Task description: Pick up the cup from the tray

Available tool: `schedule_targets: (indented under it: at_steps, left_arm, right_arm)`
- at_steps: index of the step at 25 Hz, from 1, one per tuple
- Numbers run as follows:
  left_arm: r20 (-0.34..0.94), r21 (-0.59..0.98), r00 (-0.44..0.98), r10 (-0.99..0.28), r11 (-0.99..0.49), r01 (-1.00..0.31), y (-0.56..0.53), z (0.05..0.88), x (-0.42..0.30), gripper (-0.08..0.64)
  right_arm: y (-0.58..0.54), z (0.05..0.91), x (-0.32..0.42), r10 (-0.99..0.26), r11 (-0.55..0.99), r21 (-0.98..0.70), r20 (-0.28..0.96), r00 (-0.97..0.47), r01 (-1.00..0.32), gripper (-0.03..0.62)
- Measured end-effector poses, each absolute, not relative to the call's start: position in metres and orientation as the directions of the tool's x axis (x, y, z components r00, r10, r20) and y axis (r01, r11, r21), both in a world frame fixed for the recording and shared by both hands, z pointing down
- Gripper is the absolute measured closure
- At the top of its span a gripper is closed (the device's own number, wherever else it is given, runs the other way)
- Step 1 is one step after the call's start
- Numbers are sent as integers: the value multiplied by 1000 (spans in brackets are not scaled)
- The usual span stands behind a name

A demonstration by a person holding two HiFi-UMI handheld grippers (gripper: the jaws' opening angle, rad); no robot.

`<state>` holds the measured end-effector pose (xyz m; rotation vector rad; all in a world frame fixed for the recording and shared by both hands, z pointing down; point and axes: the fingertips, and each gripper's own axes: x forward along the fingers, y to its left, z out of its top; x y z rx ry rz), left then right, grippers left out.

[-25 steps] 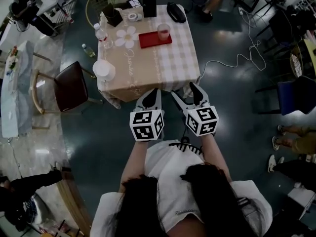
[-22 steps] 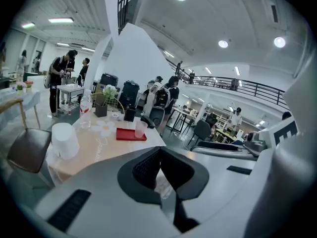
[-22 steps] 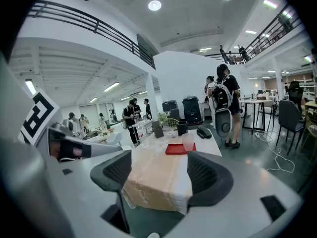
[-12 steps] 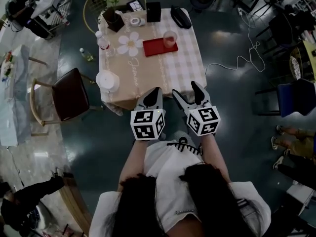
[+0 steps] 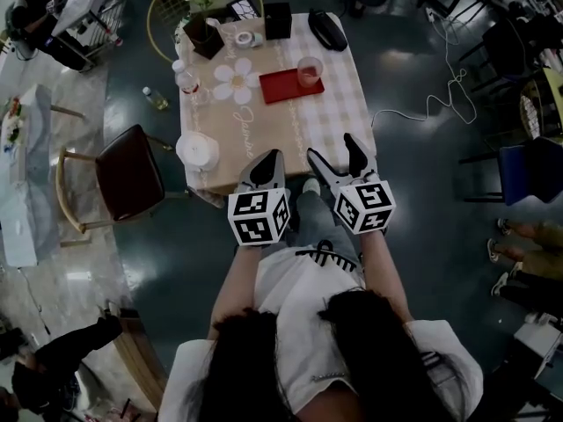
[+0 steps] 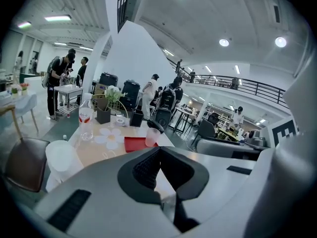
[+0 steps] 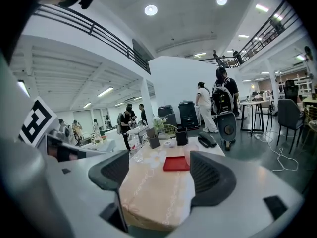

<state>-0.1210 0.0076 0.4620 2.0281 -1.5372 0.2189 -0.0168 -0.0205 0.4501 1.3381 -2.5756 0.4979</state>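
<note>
A clear cup (image 5: 309,70) stands on the right end of a red tray (image 5: 286,87) on the far half of a cloth-covered table (image 5: 264,134). Both grippers hover at the table's near edge, well short of the tray. My left gripper (image 5: 270,158) is shut with nothing in it; past its jaws (image 6: 158,165) I see the cup (image 6: 152,137) and tray (image 6: 134,144). My right gripper (image 5: 332,150) is open, its jaws still opening with nothing between them (image 7: 161,175). Beyond them lies the tray (image 7: 176,163); the cup (image 7: 188,154) is half hidden by the right jaw.
On the table are a water bottle (image 5: 186,79), a potted plant (image 5: 205,32), a black box (image 5: 278,20), a black handset (image 5: 327,30) and a white round lid (image 5: 197,149). A brown chair (image 5: 128,174) stands at the left. A cable (image 5: 422,105) lies on the floor at the right.
The person has stepped closer to the table, which now lies lower and further right in the head view. The right jaws have spread a little. The left gripper stays shut.
</note>
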Motion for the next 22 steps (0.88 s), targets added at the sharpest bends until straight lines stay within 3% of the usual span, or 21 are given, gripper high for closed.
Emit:
schedule_targets:
  at_steps: [22]
  left_arm:
    - [483,338,274,-832,-111,-934,-109,469,-126,552]
  right_arm:
    - [-163,475,-29,-718,585,-173,343,-605,-792,173]
